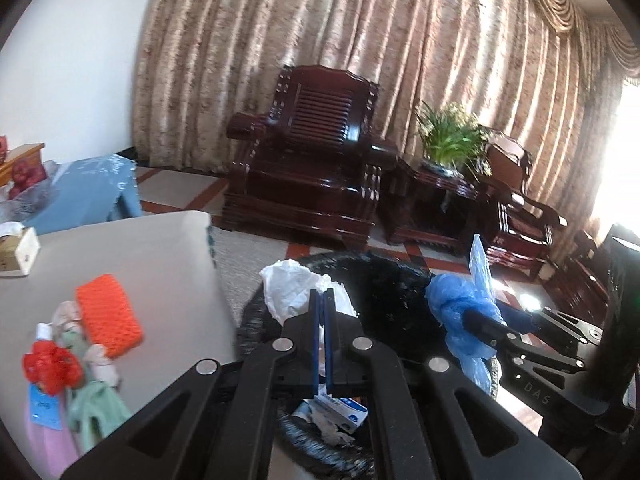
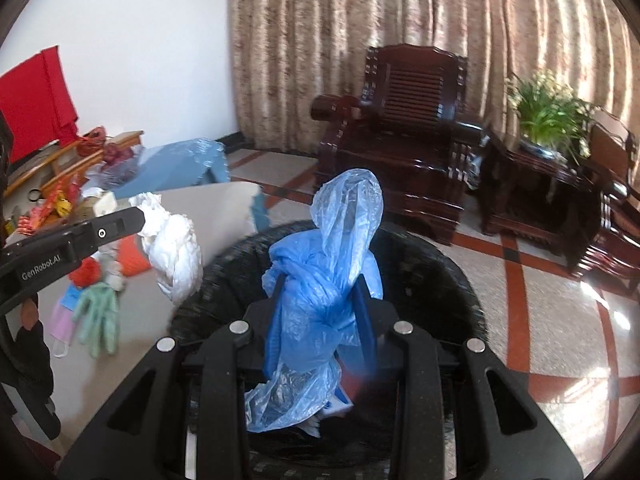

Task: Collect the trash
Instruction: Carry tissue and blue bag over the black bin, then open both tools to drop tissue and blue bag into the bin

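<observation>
My left gripper (image 1: 320, 294) is shut on a crumpled white tissue (image 1: 296, 286) and holds it over the black-lined trash bin (image 1: 384, 280). It also shows in the right wrist view (image 2: 141, 216) with the tissue (image 2: 172, 248) hanging from its tip. My right gripper (image 2: 320, 284) is shut on a knotted blue plastic bag (image 2: 324, 280) above the bin (image 2: 436, 264). The bag also shows in the left wrist view (image 1: 460, 304). A small blue-and-white box (image 1: 340, 410) and paper scraps lie inside the bin.
The grey table (image 1: 140, 264) at left holds an orange sponge (image 1: 109, 314), a red wrapper (image 1: 50, 364), a green glove (image 2: 98, 316), a pink mask and a tissue box (image 1: 18, 250). Dark wooden armchairs (image 1: 312, 152), a plant (image 1: 452, 136) and curtains stand behind.
</observation>
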`<state>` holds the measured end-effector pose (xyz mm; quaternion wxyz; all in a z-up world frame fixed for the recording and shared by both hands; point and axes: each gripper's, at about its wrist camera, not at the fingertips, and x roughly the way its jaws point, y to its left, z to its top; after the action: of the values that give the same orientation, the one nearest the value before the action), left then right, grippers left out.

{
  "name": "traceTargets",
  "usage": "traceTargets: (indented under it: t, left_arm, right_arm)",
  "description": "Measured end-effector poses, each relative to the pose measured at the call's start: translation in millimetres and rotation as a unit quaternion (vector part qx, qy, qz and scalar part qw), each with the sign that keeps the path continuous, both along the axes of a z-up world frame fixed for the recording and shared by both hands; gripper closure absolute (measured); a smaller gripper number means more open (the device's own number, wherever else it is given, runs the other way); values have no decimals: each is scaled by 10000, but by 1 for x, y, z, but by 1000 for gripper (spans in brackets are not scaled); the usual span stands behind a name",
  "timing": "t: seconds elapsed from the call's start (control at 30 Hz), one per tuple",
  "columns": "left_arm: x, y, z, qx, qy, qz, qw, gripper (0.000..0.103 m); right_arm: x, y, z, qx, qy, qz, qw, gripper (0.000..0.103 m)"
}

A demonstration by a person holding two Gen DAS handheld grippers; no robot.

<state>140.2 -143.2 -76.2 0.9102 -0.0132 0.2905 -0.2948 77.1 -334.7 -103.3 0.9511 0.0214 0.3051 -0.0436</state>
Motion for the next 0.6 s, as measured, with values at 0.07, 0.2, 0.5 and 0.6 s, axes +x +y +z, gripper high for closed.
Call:
traceTargets:
  t: [0.07, 0.2, 0.5, 0.6]
  left_arm:
    - [2, -11, -6, 48, 57, -81, 9999, 101]
    - [5, -26, -14, 139, 131, -189, 9996, 101]
    - [12, -35, -21, 80, 286, -269, 9992, 57]
    - [12, -27, -19, 63, 242, -179, 9995, 48]
  right_arm:
    - [0, -7, -7, 19, 57, -82, 9999, 72]
    - [1, -16, -19, 70, 161, -182, 9997, 72]
    - [4, -18, -30, -56, 322, -306, 9990, 36]
    - [1, -16, -30, -125, 253, -426, 9987, 11]
